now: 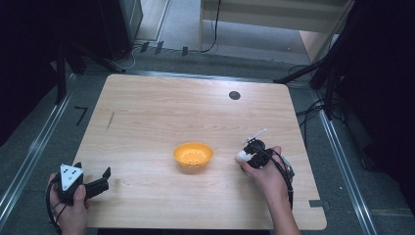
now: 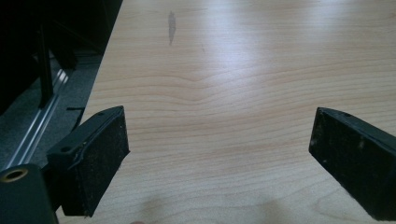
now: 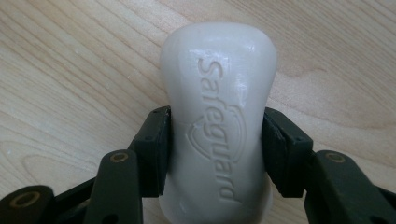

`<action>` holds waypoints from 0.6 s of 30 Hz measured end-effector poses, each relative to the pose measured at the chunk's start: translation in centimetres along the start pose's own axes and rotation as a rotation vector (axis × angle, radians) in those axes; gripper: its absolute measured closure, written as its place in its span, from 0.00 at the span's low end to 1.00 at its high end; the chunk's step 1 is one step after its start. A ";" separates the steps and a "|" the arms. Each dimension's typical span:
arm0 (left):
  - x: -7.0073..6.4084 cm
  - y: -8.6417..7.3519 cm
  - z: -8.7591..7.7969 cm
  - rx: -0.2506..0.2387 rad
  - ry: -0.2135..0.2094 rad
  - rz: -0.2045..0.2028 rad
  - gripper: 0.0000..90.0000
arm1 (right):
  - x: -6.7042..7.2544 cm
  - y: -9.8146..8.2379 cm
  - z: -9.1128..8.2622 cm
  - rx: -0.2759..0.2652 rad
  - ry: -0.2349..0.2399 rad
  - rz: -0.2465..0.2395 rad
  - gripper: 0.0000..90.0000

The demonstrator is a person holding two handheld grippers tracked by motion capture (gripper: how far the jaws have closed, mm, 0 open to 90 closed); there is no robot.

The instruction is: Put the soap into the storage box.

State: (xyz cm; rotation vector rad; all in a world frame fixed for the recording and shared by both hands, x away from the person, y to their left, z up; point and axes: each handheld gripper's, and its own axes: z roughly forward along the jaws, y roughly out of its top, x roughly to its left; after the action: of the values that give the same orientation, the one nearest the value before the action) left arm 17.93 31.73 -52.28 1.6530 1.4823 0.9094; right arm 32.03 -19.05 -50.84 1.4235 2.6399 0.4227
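Observation:
A white bar of soap with "Safeguard" stamped on it sits between the two black jaws of my right gripper, which is shut on its sides just above the wood. From above, the right gripper and the soap are to the right of an orange bowl with small holes in its bottom, near the table's middle. My left gripper rests at the table's front left corner, jaws wide apart over bare wood, holding nothing.
The wooden table has a dark round cap near its far edge and a dark streak at the left. Grey floor, metal rails and cables surround the table, with black stands at both sides.

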 end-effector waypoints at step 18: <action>0.0 0.0 0.1 0.008 0.003 0.007 0.06 | -0.8 -0.5 -0.9 -0.042 0.035 -0.084 0.57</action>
State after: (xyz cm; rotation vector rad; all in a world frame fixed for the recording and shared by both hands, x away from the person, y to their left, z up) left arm 18.01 31.69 -52.29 1.6649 1.4851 0.9116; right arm 31.89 -20.15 -50.19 1.3001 2.6897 0.4961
